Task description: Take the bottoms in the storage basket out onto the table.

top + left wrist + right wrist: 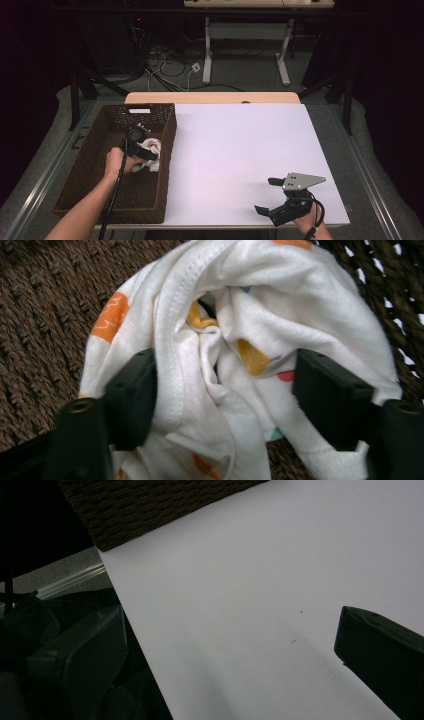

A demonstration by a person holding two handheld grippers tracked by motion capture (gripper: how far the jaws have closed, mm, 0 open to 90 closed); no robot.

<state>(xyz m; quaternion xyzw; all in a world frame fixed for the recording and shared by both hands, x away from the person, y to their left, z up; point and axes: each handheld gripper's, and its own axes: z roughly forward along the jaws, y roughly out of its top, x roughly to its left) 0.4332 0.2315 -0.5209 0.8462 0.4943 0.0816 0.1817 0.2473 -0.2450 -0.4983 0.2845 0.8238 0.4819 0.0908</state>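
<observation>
A crumpled white cloth (152, 146) with orange, yellow and red patches lies inside the brown woven basket (90, 170), against its right wall. My left gripper (146, 154) reaches down into the basket over the cloth. In the left gripper view the jaws of the left gripper (225, 395) stand apart on either side of a bunched fold of the cloth (310, 305), and the pads do not squeeze it. My right gripper (267, 196) rests low over the white table near its front right edge, jaws spread and nothing between them. The right gripper view also shows the right gripper (227, 670) open over bare tabletop.
The basket takes up the left end of the table (240, 150); its weave (40, 315) surrounds the cloth, and one corner (150, 505) appears in the right gripper view. Beyond the table's far edge are a desk frame (207, 55) and floor cables (165, 65).
</observation>
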